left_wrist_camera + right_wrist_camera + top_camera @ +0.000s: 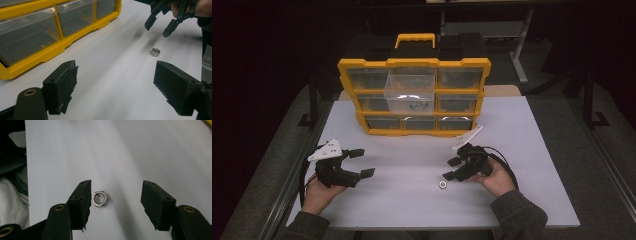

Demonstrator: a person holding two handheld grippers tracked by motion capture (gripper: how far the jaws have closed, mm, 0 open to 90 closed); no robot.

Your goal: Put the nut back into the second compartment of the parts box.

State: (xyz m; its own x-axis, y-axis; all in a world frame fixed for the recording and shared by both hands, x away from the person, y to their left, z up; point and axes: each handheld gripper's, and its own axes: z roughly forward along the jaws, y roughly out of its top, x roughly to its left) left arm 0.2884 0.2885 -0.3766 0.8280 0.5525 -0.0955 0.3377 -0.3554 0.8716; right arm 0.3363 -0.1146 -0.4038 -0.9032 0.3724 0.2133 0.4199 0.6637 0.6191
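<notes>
right hand-held gripper (116, 202): apart | nut (100, 199): between jaws, unclamped | writing: none legible

**Open jaws over white table**

Left gripper (115, 87) spread wide, nothing between. Ahead, small steel nut (155, 52) flat on the table (112, 62). Right gripper (160, 26) just above it, open. Yellow drawer organiser (42, 32) at left.

A white table (522, 150) with a plain, matte top is seen. Toward its far edge a yellow drawer organizer (414, 97) with clear drawers is stood upright. A small steel hex nut (442, 185) is laid flat on the near part, well apart from the organizer.
</notes>
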